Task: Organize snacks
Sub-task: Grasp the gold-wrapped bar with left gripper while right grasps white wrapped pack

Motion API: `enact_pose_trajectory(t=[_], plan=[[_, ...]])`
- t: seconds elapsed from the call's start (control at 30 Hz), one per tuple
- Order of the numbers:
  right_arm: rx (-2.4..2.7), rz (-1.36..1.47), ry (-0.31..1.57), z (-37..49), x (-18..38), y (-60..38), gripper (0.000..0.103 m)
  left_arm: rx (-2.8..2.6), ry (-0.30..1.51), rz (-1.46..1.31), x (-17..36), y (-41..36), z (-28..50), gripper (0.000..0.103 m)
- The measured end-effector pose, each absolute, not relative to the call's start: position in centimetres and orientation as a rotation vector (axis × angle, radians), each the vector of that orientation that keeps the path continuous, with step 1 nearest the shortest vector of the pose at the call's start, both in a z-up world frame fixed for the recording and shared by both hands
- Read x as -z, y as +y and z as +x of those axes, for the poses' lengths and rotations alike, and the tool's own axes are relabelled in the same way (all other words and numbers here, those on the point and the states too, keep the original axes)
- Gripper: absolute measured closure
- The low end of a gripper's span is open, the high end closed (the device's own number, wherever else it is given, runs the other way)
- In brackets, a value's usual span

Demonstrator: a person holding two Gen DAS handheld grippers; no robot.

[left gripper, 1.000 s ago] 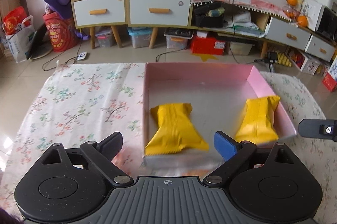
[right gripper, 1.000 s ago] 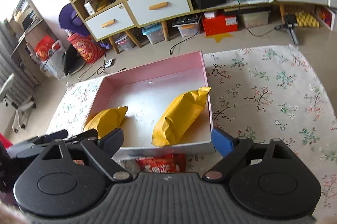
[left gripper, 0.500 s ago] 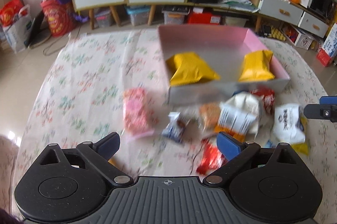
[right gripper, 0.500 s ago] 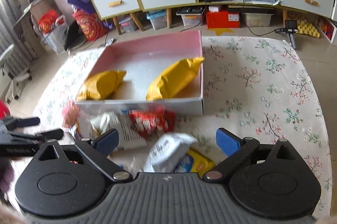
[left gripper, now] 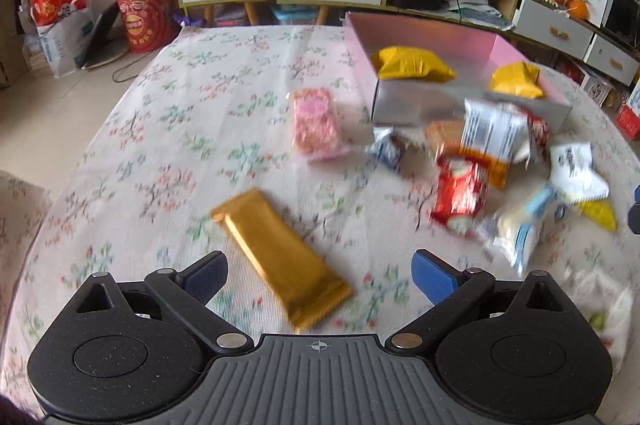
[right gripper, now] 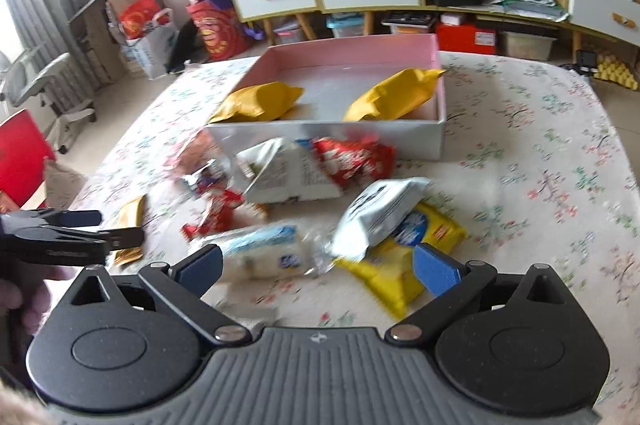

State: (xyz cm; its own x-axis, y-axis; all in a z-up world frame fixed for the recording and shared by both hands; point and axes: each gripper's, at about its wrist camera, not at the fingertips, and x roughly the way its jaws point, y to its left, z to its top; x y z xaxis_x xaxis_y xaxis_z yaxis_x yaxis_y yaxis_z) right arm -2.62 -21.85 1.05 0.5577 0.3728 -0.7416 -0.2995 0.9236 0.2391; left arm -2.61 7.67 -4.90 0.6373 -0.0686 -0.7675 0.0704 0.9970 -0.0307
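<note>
Two tongs, left (left gripper: 318, 275) wide, right (right gripper: 318, 265) opening, both empty.

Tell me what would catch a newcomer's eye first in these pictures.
Probably the pink box at the far side of the floral tablecloth, holding two yellow packets. Next, the jumble of loose snack packets heaped in front of the box, and the gold bar lying apart, near the left gripper.

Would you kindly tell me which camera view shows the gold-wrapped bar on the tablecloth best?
The left wrist view: the gold-wrapped bar lies whole and unobstructed on the tablecloth, just ahead of the open left gripper. In the right wrist view only slivers of it show at the left edge, mostly hidden behind the left gripper's fingers.
</note>
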Motion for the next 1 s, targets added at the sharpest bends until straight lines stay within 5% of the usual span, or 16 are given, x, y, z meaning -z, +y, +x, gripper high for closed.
enact_pose_trajectory(t=[0.57,0.87,1.0], plan=[[-0.557,0.057,1.048,-5.0,0.5,-17.5,0.006,-0.003,0.944,-0.058,6.4,8.5,-1.0,0.007],[-0.525,0.055,1.149,-4.9,1.8,-16.8,0.021,-0.048,0.947,-0.029,6.1,7.8,-0.4,0.023],[-0.534,0.030,1.155,-5.0,1.6,-16.3,0.031,-0.060,0.952,-0.045,5.8,8.0,-0.4,0.038]])
